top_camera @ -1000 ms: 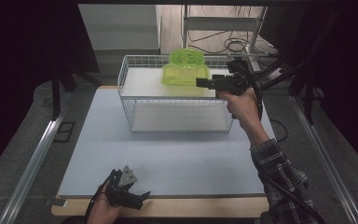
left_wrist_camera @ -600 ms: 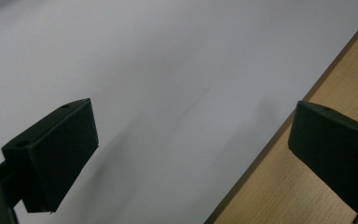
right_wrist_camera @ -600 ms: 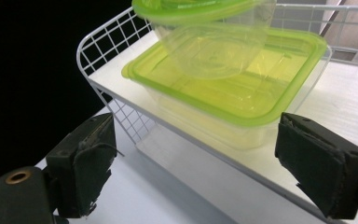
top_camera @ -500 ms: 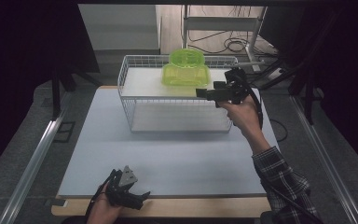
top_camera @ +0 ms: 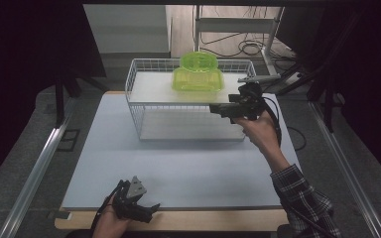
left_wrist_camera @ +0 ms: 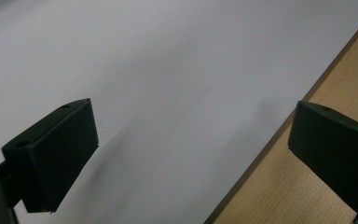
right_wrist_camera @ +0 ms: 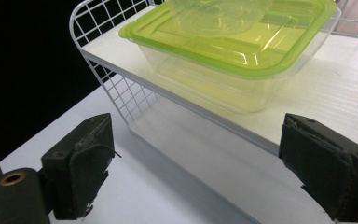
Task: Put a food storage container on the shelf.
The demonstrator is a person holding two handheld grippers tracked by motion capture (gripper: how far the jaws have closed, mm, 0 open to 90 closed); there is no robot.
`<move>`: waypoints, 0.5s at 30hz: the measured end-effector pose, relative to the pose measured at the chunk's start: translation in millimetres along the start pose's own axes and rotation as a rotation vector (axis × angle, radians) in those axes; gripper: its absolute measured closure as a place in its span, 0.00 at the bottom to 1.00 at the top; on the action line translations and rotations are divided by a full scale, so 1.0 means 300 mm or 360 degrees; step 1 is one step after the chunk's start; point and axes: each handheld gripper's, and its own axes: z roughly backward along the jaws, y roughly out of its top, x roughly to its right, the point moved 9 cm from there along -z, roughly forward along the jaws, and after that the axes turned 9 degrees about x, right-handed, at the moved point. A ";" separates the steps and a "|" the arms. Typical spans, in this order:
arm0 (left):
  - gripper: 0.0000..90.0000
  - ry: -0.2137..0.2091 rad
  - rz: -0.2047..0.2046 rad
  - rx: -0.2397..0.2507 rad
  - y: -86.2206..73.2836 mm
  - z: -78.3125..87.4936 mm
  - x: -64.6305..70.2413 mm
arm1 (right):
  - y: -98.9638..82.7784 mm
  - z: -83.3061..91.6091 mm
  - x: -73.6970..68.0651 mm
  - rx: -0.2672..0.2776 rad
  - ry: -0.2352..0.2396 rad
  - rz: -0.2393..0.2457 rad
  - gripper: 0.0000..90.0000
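Note:
A clear container with a lime-green lid (top_camera: 198,80) (right_wrist_camera: 233,60) sits on the top shelf of a white wire rack (top_camera: 134,94) (right_wrist_camera: 121,88). A round green bowl (top_camera: 199,60) (right_wrist_camera: 214,14) rests on the lid. My right gripper (top_camera: 214,108) (right_wrist_camera: 198,154) hovers at the rack's right front, pointing left, just below shelf height. Its jaws have just been opening further, with nothing between them and the container a little beyond. My left gripper (top_camera: 149,208) (left_wrist_camera: 191,140) rests open at the near edge of the white mat (top_camera: 178,168), holding nothing.
The mat lies on a wooden table whose bare edge (top_camera: 203,219) (left_wrist_camera: 284,186) runs along the front. The rack's lower shelf (top_camera: 188,126) is bare. Metal rails (top_camera: 34,173) flank the table. A metal stand and cables (top_camera: 238,34) lie behind the rack.
My right gripper has sunk and drawn back from the green container toward the rack's front right. My left gripper has stayed where it was.

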 end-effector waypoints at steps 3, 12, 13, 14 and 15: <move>0.01 0.0000 0.0001 0.0003 0.001 0.000 0.000 | -0.015 0.001 -0.002 -0.0010 -0.0003 0.0008 0.10; 0.01 -0.0008 0.0017 0.0031 0.007 0.006 -0.001 | -0.059 0.007 -0.014 -0.0032 -0.0008 0.0060 0.07; 0.01 -0.0014 0.0017 0.0034 0.009 0.008 -0.001 | -0.063 0.007 -0.015 -0.0033 -0.0011 0.0064 0.07; 0.01 -0.0016 0.0022 0.0043 0.011 0.009 -0.001 | -0.067 0.008 -0.015 -0.0037 -0.0013 0.0075 0.07; 0.01 -0.0020 0.0026 0.0052 0.013 0.009 0.000 | -0.073 0.008 -0.017 -0.0039 -0.0014 0.0082 0.06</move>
